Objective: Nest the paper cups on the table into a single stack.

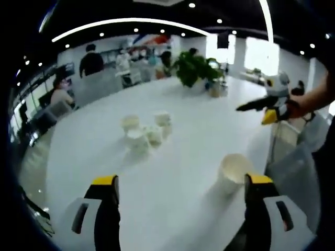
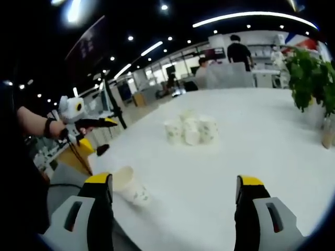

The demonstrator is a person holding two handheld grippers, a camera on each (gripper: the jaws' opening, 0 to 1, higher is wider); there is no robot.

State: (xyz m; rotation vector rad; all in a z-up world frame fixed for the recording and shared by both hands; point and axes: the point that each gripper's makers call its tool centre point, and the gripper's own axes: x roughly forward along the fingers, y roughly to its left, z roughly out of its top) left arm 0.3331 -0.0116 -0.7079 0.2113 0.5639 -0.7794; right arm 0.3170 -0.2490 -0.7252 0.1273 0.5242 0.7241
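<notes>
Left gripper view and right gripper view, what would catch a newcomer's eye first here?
Probably the cluster of paper cups bunched mid-way across the white table, then the single cup lying tipped near the table's edge, close by the right jaw in the left gripper view. Beyond them a leafy potted plant stands at the far side.

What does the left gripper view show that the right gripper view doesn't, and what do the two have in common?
Left gripper view alone: the right gripper entering from the right, held in a hand above the table.

Right gripper view alone: the left gripper entering from the left, off the table's edge.

Shared: the white table, the cluster of paper cups at its middle, a lone paper cup lying tipped near the edge, the potted plant, and people in the background.
</notes>
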